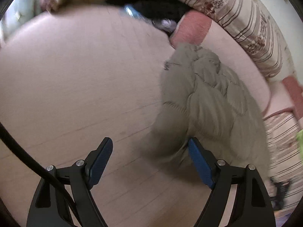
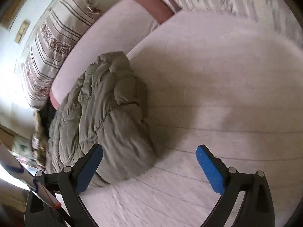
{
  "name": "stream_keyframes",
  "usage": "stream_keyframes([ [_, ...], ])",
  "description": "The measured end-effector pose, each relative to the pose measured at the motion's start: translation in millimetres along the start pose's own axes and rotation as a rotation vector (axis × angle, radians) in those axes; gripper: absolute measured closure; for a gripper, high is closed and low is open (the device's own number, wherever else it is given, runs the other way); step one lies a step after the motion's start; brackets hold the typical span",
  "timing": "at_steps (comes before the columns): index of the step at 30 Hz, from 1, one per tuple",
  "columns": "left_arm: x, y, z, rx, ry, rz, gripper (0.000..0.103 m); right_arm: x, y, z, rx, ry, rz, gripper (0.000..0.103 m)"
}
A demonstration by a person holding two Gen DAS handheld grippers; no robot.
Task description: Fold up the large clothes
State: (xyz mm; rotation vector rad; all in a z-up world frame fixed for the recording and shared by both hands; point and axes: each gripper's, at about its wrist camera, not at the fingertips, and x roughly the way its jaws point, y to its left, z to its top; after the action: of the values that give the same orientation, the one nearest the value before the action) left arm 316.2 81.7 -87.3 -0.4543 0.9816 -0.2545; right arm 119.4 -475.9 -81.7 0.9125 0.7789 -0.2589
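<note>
One jacket (image 2: 106, 117) beside right hand-held gripper (image 2: 149, 156) (agape)

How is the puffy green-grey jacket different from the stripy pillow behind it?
The quilted jacket is one plain olive-grey colour; the striped pillow is cream with dark stripes and a reddish pattern. The jacket lies bunched and rumpled on the pink bedsheet; the pillow leans smooth against the wall. Both look soft and padded.

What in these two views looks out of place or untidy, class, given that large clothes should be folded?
The olive-grey quilted puffer jacket lies bunched in a rumpled heap on the pale pink bed sheet, not flat or squared. Both the left gripper and the right gripper are open, holding nothing.
</note>
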Motion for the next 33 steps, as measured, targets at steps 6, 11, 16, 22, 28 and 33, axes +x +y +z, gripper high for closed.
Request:
stream_keyframes([
  [6,42.9,-14.5,7.6,-0.104,0.039,-0.103,0.009,65.6,29.0,-3.4,-0.002,0.075,0.123,0.000],
  [11,35.8,-37.4,3.3,-0.033,0.046,-0.017,0.033,79.0,38.3,9.5,0.033,0.093,0.101,0.017],
  [16,1.0,-53.0,-13.1,0.041,0.034,0.011,0.048,52.0,42.1,11.4,-0.002,0.103,0.145,0.044],
  [22,-5.9,-55.8,-22.1,0.055,0.015,0.115,0.035,47.3,36.9,4.9,-0.015,0.116,0.094,0.028],
  [28,-48.4,-76.8,-35.5,0.195,-0.120,0.228,0.032,25.2,41.5,-4.1,-0.086,0.066,0.015,0.018],
  [33,-69.7,-80.8,-48.7,0.238,-0.195,0.325,0.027,-10.7,40.7,-18.2,-0.180,-0.014,-0.082,0.016],
])
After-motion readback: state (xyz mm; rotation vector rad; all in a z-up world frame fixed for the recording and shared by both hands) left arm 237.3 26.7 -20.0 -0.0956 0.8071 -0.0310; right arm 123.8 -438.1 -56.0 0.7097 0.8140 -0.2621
